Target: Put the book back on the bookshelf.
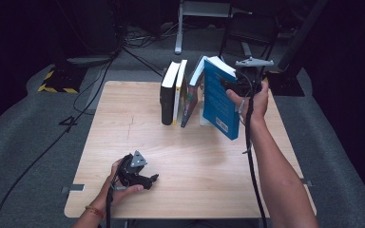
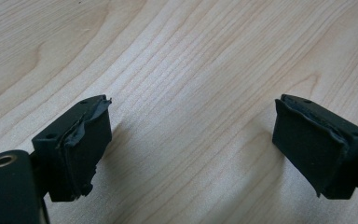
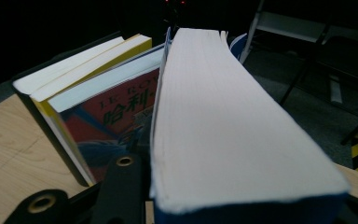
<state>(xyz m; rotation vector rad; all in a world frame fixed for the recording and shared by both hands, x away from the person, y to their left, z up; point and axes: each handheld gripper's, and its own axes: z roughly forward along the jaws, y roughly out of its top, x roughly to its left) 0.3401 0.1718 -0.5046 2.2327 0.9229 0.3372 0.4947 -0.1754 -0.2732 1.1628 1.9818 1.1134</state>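
The thick blue book [image 1: 220,97] has a teal cover and white page edges. It is tilted above the table [image 1: 138,118], just right of the standing books [image 1: 178,90]. The right gripper [image 1: 235,86] clamps it between its jaws. The left gripper [image 1: 153,179] rests open, holding nothing.

The left hand [image 1: 123,183] lies low, close to the person. It holds the left gripper [image 1: 153,179], which points to the right side. In the left gripper view its two black jaws stand wide apart, and there is nothing between them. The right arm [image 1: 275,171] reaches far forward and is almost straight. The right hand [image 1: 253,100] is lifted up. It holds the right gripper [image 1: 225,84], and the jaws of that gripper are squeezed on something thick.
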